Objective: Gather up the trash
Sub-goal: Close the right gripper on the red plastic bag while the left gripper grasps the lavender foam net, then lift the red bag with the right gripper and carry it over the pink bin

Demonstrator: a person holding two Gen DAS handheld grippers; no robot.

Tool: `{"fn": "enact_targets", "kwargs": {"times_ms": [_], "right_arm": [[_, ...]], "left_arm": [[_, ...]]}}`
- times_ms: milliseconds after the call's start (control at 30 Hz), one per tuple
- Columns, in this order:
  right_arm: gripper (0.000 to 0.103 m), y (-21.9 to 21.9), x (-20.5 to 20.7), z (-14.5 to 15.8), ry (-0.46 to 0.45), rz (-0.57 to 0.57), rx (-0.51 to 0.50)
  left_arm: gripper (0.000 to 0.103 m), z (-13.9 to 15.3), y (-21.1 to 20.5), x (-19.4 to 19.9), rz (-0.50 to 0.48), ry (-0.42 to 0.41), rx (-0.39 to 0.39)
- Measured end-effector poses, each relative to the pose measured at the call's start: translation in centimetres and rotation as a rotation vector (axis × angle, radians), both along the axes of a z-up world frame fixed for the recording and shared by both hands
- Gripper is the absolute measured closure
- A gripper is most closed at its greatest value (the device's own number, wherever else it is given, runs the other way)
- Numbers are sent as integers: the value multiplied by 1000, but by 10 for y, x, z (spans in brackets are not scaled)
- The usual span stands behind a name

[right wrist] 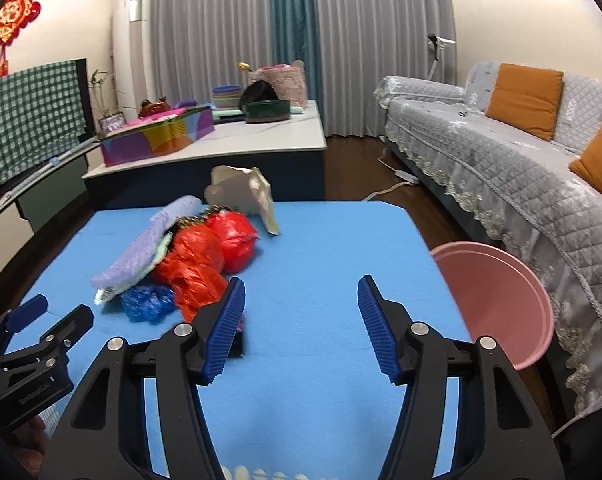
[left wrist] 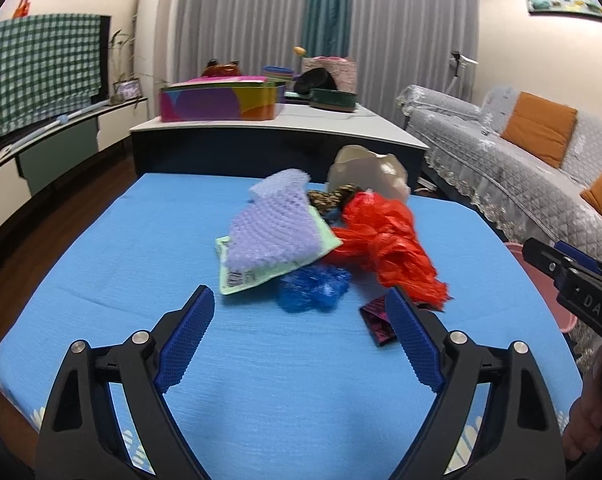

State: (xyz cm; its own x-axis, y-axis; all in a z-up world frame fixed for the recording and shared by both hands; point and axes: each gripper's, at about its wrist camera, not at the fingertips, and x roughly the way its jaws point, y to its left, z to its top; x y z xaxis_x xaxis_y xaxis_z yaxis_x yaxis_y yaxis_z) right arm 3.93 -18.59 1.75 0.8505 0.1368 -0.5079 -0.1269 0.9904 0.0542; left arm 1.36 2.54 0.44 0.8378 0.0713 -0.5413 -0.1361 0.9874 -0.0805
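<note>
A pile of trash lies on the blue table (left wrist: 121,280): purple bubble wrap (left wrist: 273,228) over a green wrapper (left wrist: 245,276), a red plastic bag (left wrist: 385,240), crumpled blue plastic (left wrist: 313,288), a small dark wrapper (left wrist: 377,320) and a cream torn carton (left wrist: 365,172). My left gripper (left wrist: 299,294) stands open just short of the blue plastic, with nothing between its fingers. My right gripper (right wrist: 301,280) is open over bare table to the right of the pile; its left finger partly hides the dark wrapper (right wrist: 239,340). The red bag (right wrist: 205,256) lies ahead and left of it.
A pink bucket (right wrist: 497,292) stands off the table's right edge, beside a grey sofa (right wrist: 501,160). Behind the table is a low white table (right wrist: 241,140) with a colourful box (right wrist: 157,136). A person's hand (left wrist: 593,420) shows at the lower right.
</note>
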Motion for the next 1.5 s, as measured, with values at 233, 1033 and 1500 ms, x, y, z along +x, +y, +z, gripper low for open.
{"fn": "enact_targets", "kwargs": {"times_ms": [233,1033,1500], "right_arm": [[37,33,28,-7,27,111,28],[43,78,90,-50,169,275,30],[67,59,68,-25,112,271,49]], "left_arm": [[19,5,26,13,64,-14,-6],[68,-39,63,95,55,171,-184],[96,-6,47,79,25,69,-106]]}}
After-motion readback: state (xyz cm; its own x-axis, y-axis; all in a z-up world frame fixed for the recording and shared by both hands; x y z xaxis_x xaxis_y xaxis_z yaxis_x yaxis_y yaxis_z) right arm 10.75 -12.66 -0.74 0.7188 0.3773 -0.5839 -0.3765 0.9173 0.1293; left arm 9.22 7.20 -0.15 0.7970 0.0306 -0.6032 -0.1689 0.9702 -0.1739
